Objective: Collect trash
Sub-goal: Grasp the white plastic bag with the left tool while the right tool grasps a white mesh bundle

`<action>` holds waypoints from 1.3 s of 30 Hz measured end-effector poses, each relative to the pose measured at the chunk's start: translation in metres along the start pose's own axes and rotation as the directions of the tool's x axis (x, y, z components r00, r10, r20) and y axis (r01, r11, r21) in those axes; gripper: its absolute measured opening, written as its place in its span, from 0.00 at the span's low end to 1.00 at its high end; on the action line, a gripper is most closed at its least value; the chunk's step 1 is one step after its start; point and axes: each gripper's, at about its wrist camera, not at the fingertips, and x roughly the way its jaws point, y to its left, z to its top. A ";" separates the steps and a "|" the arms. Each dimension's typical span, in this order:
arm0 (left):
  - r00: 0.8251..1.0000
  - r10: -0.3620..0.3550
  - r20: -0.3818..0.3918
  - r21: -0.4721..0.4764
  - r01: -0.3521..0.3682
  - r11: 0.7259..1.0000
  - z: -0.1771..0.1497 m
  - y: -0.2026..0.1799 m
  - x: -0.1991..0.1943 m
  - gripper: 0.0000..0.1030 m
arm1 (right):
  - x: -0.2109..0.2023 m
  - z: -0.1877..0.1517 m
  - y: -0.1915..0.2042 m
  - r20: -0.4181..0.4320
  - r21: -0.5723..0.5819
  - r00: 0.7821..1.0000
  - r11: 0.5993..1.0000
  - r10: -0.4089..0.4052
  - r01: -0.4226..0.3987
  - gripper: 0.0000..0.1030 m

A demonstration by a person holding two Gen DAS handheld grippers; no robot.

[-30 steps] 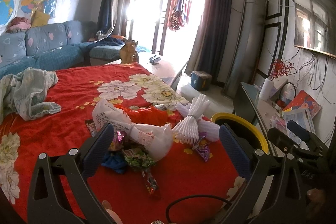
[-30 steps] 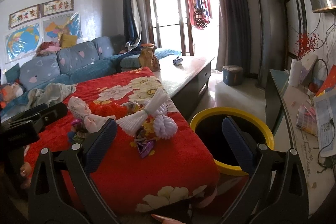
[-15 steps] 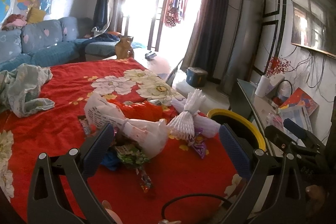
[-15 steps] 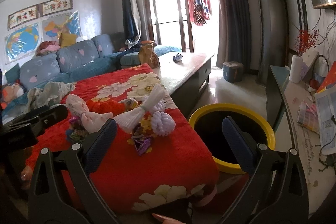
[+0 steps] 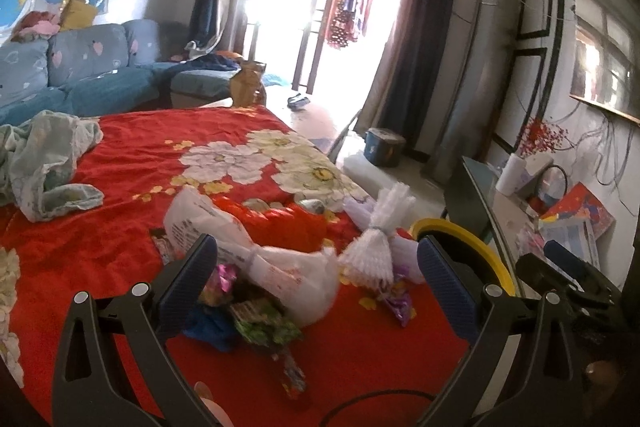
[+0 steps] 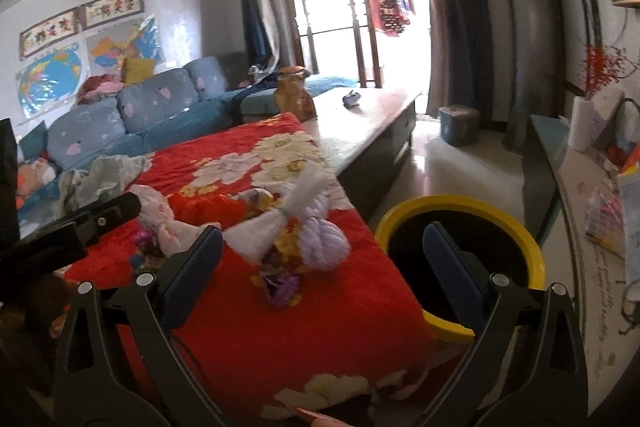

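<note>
1. At the far left of the left wrist view, a crumpled pale cloth [image 5: 44, 163] lies on the table's red floral cover [image 5: 132, 163]; it looks more like laundry than trash, though that is a judgement.
2. The left tool [image 5: 316, 279] hovers released over the trash pile, its blue pads spread wide with nothing between them.
3. Under and ahead of it lie a tied white plastic bag [image 5: 256, 255], a green snack wrapper [image 5: 264, 323], something blue [image 5: 208, 327] and a small foil wrapper [image 5: 296, 375], all bunched together and touching.
4. Just to the right sit a tied white foam-net bundle [image 5: 376, 247] and a purple candy wrapper [image 5: 396, 301]; the right wrist view adds a lilac netted ball [image 6: 322, 243] touching the bundle.
5. The right tool [image 6: 322, 267] is likewise released and holds nothing; it hangs near the table's corner, between the pile and the bin.
6. The yellow-rimmed trash bin [image 6: 460, 259] stands on the floor just beside the table's right edge. Its inside is dark, so I cannot tell whether anything lies in it.
7. Progress, judged from this: every visible piece is still on the table, so collecting looks barely begun; each item remains to be grasped and dropped in.
8. Hard to read: the bundle is motion-blurred, the lower wrappers are partly hidden behind the left tool, and the bin's near rim is cut off by the right tool.
</note>
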 end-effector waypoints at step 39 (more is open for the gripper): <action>0.978 -0.008 -0.209 -0.214 -0.037 0.976 0.022 0.120 0.089 0.93 | 0.189 0.044 -0.022 -0.378 0.263 0.914 0.964 0.150 -0.049 0.59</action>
